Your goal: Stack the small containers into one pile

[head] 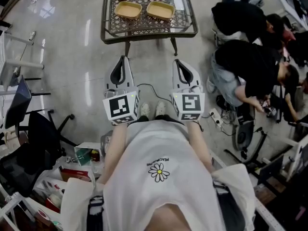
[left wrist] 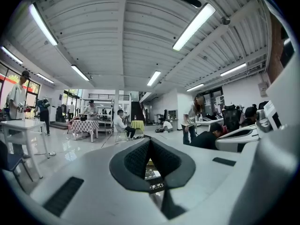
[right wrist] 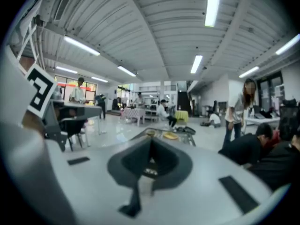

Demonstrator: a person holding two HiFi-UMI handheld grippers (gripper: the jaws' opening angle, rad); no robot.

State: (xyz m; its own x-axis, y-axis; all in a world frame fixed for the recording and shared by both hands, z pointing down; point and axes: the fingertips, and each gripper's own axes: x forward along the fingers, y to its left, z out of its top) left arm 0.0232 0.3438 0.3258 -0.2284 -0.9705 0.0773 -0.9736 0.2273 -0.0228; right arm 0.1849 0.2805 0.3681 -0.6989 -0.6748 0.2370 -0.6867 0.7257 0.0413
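Head view: a metal lattice table [head: 149,33] stands at the top of the frame. On it lie four small tan containers [head: 128,9], set apart from one another in two rows and not stacked. The left gripper [head: 123,58] and the right gripper [head: 177,60] are held side by side just short of the table's near edge, tips toward it and well clear of the containers. Each carries its marker cube [head: 121,108] at the rear. Below them is the person's white T-shirt [head: 161,177] with a daisy print. Two people in black [head: 245,64] crouch on the floor to the right, and an office chair [head: 41,129] stands to the left.

Left gripper view: the two dark ribbed pads [left wrist: 136,158] meet along a single seam – the jaws are fully together, with nothing caught between them. A sliver of the lattice table shows under the tips. Beyond is a wide hall with strip lights [left wrist: 193,26], a checked-cloth table [left wrist: 85,124] and several people sitting or standing.

Right gripper view: the picture is soft, but here too the pads are pressed together and hold nothing. Past the tips lies the lattice table with yellowish shapes on it, probably the same containers. A standing person in a pale top [right wrist: 236,112] is at the right, behind the two people in black.
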